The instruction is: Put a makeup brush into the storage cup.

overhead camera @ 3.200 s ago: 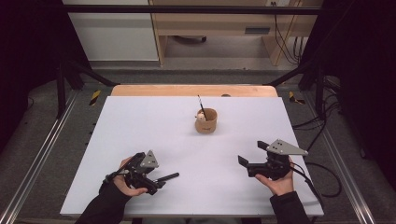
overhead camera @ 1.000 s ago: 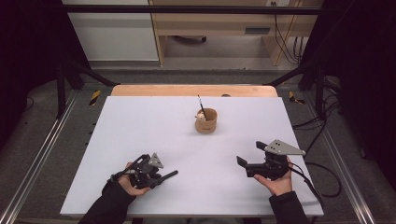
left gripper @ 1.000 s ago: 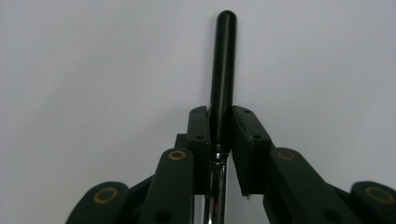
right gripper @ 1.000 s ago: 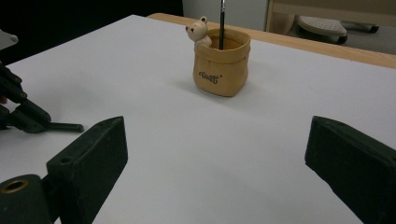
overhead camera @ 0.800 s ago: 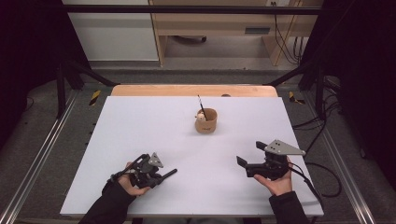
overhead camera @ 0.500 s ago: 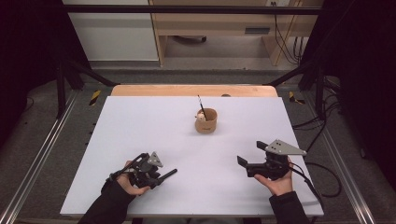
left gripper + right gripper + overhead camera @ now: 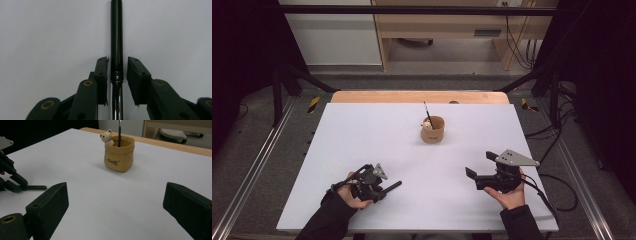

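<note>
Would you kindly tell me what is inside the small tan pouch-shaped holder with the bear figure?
A thin dark pen stands in the tan pouch-shaped holder, leaning at its rim. Its lower end and the holder's bottom are hidden by the wall.

A white table top (image 7: 362, 135) with a strip of light wood (image 7: 419, 97) along its far edge (the side away from the person). A small tan pot (image 7: 433, 129) shaped like a sack, with a tiny bear figure on its rim, stands on the white surface, a little beyond the middle. A black pen (image 7: 116, 32) with a chrome section lies flat near the front left.
</note>
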